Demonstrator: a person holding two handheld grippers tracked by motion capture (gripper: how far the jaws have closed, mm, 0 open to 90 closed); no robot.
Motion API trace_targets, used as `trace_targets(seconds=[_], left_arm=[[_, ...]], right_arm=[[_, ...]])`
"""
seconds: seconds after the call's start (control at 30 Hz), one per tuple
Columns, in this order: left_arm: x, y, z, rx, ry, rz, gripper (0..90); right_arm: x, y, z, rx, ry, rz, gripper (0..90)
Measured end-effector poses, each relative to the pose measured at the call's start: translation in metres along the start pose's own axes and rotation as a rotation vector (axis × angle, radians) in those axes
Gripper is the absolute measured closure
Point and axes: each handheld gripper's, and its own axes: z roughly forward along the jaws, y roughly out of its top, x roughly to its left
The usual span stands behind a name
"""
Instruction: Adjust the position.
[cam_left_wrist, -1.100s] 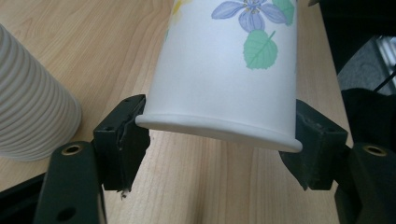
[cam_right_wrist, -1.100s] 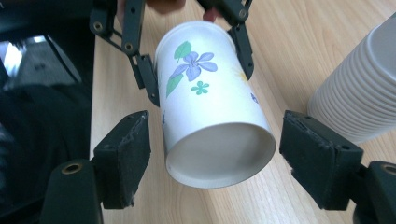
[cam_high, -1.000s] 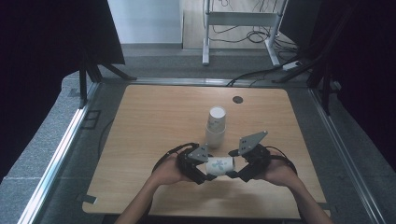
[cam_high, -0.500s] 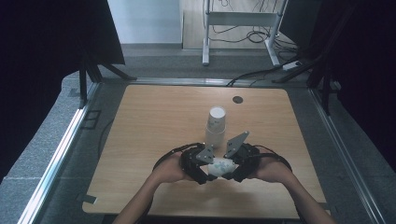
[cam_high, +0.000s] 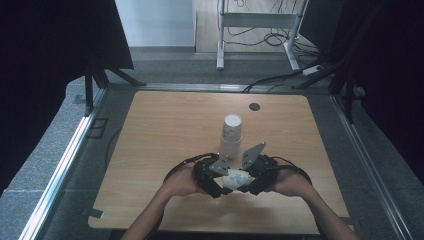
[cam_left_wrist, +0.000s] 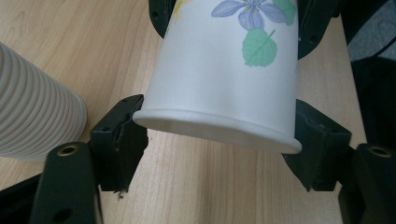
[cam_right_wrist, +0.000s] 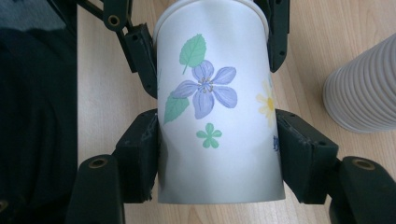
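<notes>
Near the front edge of the light wooden table (cam_high: 150, 130), a white flower-printed paper cup (cam_high: 236, 178) lies lengthwise between facing grippers, the right gripper (cam_right_wrist: 217, 154) clenched on its base end, the left gripper (cam_left_wrist: 219, 140) flanking its rim, grip uncertain.

Your two forearms reach in from the near edge of the table and meet at its centre front. Your left gripper (cam_high: 218, 181) and right gripper (cam_high: 251, 179) face each other, almost touching. Each has its jaws closed against opposite ends of one flower-printed paper cup (cam_high: 235, 178), lying sideways between them.
</notes>
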Motion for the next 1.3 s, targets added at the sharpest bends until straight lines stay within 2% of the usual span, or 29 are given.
trace_targets(seconds=[0.1, 0.37, 0.53, 0.83, 1.03, 1.3], left_arm=[[0.001, -0.002, -0.003, -0.034, -0.008, -0.026, 22.1], [0.004, -0.01, -0.013, -0.124, -0.046, -0.086, 21.1], [0.007, -0.013, -0.016, -0.172, -0.066, -0.114, 20.5], [0.008, -0.015, -0.019, -0.228, -0.079, -0.136, 15.9], [0.009, -0.016, -0.019, -0.265, -0.093, -0.153, 15.9], [0.009, -0.015, -0.019, -0.296, -0.105, -0.152, 16.5]], right_arm=[[0.001, -0.003, -0.003, -0.035, 0.001, 0.01, 35.9], [0.0, -0.017, -0.009, -0.174, 0.005, 0.046, 35.8], [0.0, -0.025, -0.009, -0.235, 0.004, 0.058, 35.8], [0.002, -0.038, -0.006, -0.345, 0.005, 0.099, 35.8], [0.003, -0.045, -0.006, -0.397, 0.002, 0.116, 35.7], [0.004, -0.052, -0.006, -0.454, 0.003, 0.127, 35.8]])
